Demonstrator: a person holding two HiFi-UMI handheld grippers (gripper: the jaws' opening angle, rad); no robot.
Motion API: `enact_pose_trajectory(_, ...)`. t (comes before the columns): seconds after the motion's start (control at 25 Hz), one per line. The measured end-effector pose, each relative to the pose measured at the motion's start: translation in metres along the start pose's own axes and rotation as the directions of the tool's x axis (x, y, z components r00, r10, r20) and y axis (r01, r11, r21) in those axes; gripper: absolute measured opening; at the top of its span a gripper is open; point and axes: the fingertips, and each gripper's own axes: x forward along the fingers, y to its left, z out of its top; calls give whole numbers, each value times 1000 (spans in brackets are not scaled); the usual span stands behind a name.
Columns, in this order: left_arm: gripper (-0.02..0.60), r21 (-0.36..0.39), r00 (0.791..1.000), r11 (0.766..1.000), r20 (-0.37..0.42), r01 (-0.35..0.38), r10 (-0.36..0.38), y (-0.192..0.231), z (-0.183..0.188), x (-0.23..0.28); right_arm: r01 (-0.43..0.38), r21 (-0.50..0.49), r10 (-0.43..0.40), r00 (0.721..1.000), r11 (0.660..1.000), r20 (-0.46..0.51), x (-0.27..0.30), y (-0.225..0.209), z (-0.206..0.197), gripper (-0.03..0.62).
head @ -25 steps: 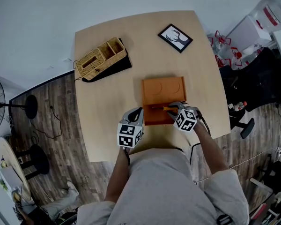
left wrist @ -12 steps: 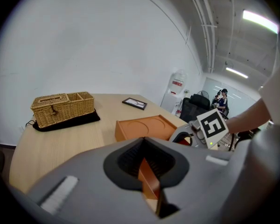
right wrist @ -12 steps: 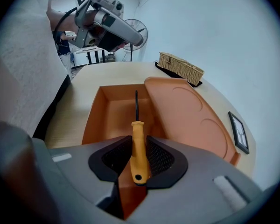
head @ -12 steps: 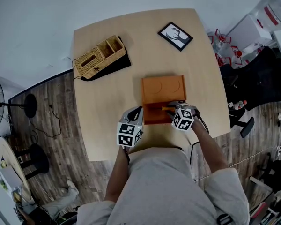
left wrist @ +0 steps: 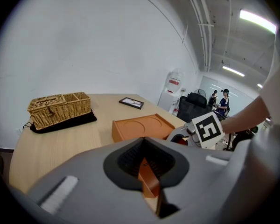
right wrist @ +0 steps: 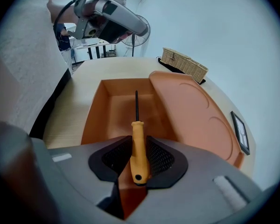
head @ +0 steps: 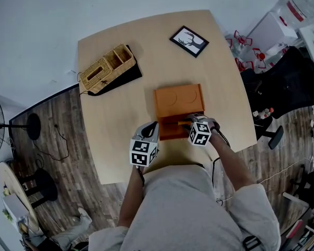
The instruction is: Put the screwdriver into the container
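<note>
My right gripper (right wrist: 139, 154) is clamped on the yellow handle of the screwdriver (right wrist: 137, 133). Its own view shows the dark shaft pointing straight ahead over the open compartment of the orange container (right wrist: 111, 111); the head view gives me only a sliver of yellow there. The left gripper (left wrist: 144, 164) sits at the compartment's 9 o'clock side. Its view shows the jaws closed on a thin orange strip that I take for the container's wall, which the head view hides under the marker cube. On the bench (head: 115, 119), a wicker basket (head: 104, 68) lies at 10 o'clock and a framed picture (head: 189, 41) at 1 o'clock.
</note>
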Motion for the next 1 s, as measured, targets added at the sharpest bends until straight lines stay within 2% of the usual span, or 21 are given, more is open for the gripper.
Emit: enact_pose_trajectory(1.0,55,26,1000,999,-20,22,-22,-10,-4,-1,-2,-85,-3,998,996,-55,10,5,-1,100)
